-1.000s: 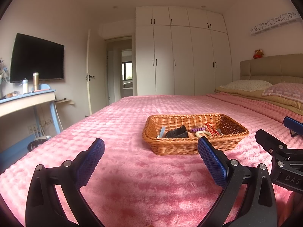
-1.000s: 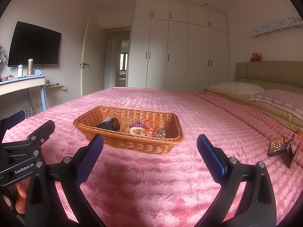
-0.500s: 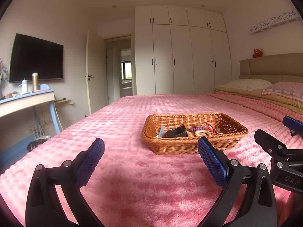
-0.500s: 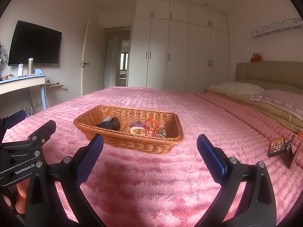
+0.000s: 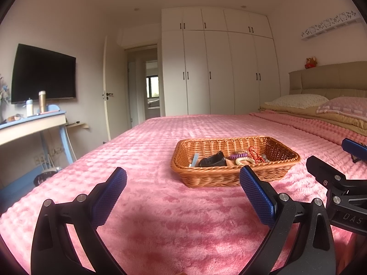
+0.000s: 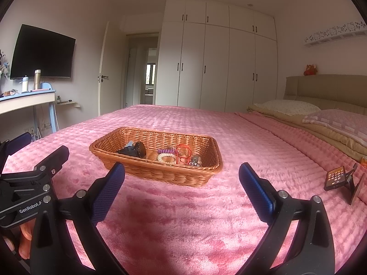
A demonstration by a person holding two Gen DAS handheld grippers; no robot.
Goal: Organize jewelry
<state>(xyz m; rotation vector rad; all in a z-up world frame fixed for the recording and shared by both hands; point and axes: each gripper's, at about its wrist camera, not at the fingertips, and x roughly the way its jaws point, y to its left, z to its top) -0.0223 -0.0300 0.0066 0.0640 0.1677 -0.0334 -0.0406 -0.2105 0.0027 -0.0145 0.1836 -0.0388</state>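
A wicker basket [image 5: 231, 178] sits on the pink bedspread, ahead of both grippers; it also shows in the right wrist view [image 6: 160, 173]. Inside lie a black clip [image 5: 213, 160], a purple coil band [image 5: 238, 155], a cream coil band [image 5: 245, 160] and a red cord [image 5: 254, 154]. In the right wrist view these are the black clip [image 6: 134, 150], purple band [image 6: 165, 151], cream band [image 6: 167, 158] and red cord [image 6: 183, 152]. My left gripper [image 5: 182, 183] is open and empty, short of the basket. My right gripper [image 6: 182, 183] is open and empty, also short of it.
A phone on a stand [image 6: 336, 177] sits on the bed at the right. Pillows [image 6: 291, 106] and the headboard lie at the far right. A desk [image 5: 29, 126] with bottles stands off the bed's left edge. White wardrobes [image 5: 218, 68] line the back wall.
Both grippers have stayed open and nearly still; the views have shifted only slightly.
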